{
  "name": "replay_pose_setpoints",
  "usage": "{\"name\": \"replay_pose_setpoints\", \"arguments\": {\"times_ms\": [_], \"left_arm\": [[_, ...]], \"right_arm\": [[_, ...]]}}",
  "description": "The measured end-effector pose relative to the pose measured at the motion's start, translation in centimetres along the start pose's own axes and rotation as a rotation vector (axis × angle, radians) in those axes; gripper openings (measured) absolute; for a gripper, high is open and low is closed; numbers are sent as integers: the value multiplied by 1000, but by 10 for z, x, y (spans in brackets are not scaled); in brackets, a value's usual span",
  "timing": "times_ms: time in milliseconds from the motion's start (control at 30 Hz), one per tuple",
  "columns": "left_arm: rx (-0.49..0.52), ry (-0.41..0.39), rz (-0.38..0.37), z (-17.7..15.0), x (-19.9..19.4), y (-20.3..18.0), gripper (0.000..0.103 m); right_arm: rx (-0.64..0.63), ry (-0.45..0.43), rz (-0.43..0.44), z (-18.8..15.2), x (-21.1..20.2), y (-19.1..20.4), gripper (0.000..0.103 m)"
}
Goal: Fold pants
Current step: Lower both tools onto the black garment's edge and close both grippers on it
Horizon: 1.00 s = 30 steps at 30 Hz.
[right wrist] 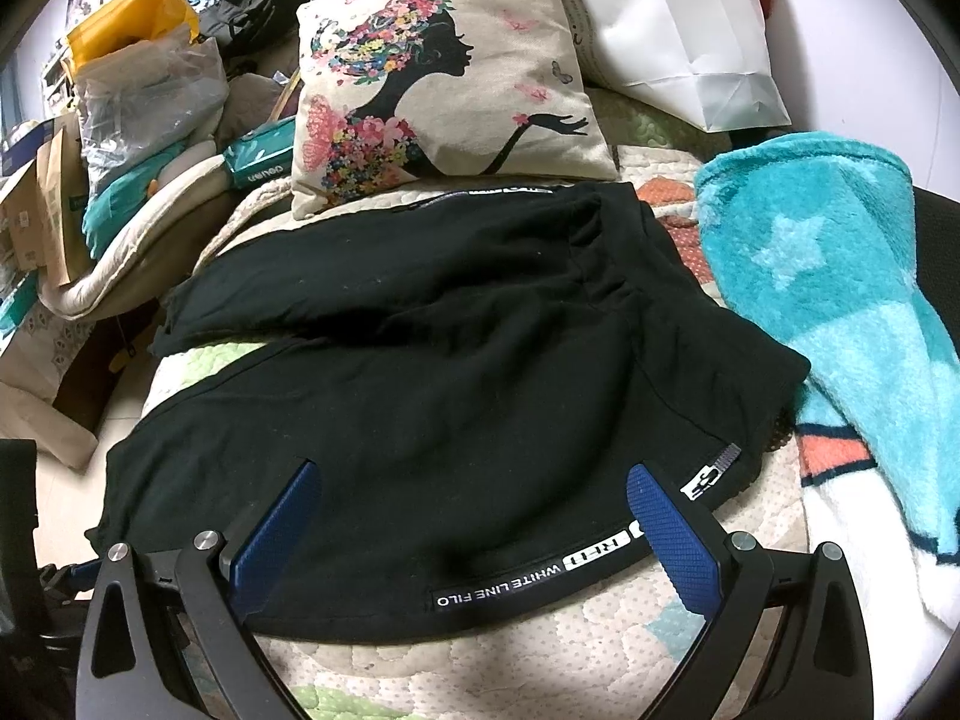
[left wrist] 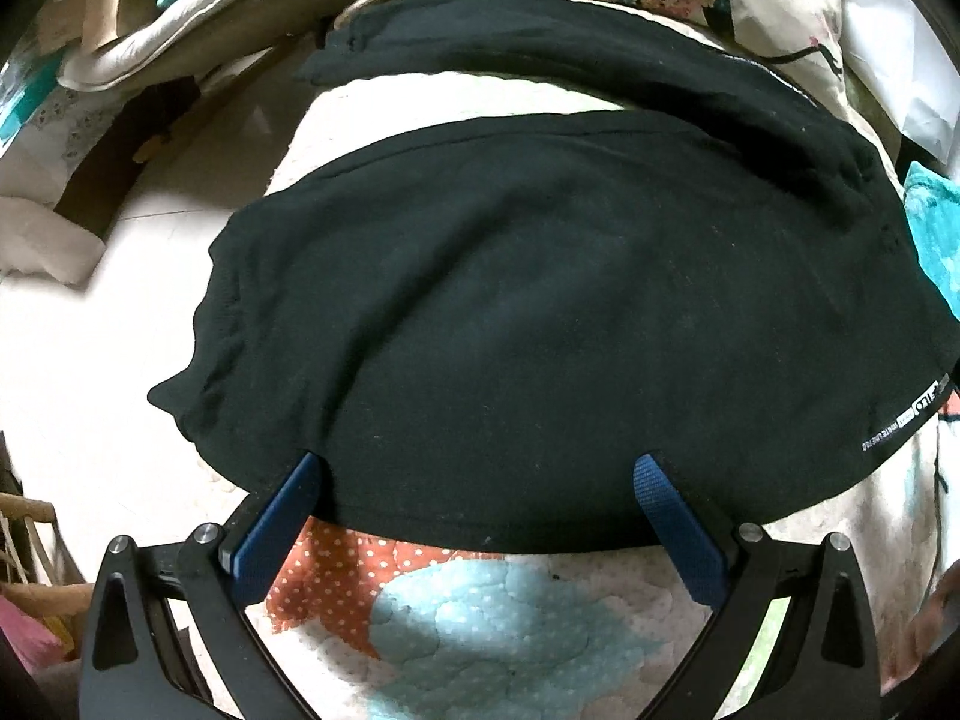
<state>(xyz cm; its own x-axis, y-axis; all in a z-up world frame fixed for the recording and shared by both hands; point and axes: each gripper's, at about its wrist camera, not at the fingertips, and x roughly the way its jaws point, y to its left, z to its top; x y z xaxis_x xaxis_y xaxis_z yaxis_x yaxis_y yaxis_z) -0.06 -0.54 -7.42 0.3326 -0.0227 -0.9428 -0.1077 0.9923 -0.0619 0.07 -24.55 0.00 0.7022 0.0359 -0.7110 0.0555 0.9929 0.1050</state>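
Observation:
Black pants (left wrist: 540,312) lie spread on a quilted bed cover (left wrist: 492,618), one leg near me and the other leg (left wrist: 540,54) behind it, with a strip of cover between them. My left gripper (left wrist: 480,468) is open, its blue fingertips over the near leg's front edge, nothing between them. In the right wrist view the pants (right wrist: 450,372) show a side band printed "WHITE LINE FILO" (right wrist: 540,576) along the near edge. My right gripper (right wrist: 474,480) is open too, hovering just above the cloth beside that band.
A pillow with a floral silhouette print (right wrist: 444,78) sits behind the pants. A turquoise fleece blanket (right wrist: 828,276) lies to the right, a white bag (right wrist: 678,18) behind it. Bags and boxes (right wrist: 132,90) pile up at the left, beyond the bed's edge.

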Motion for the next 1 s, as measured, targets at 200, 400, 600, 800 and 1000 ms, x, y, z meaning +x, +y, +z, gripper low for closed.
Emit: {"name": "replay_pose_setpoints", "arguments": {"times_ms": [200,400,600,800,1000], "left_arm": [[-37,-6,-44,6,-11,8,78],[-167,-8,-249,23,-27,31,54],[-161,-157,-238,41,-64,49,54],[-156,-239,-169,58,-82,60,59],[-64,-212,-153,105,-76,63,69]], "right_arm": [[-78,-45,35,-1,-6,13,103],[-141,-31,46,0,-8,27,103],[-166,32,58,27,-14,25,102],[-167,69,91,84,-12,9,102],[-219,125,41,136,35,-17,102]]}}
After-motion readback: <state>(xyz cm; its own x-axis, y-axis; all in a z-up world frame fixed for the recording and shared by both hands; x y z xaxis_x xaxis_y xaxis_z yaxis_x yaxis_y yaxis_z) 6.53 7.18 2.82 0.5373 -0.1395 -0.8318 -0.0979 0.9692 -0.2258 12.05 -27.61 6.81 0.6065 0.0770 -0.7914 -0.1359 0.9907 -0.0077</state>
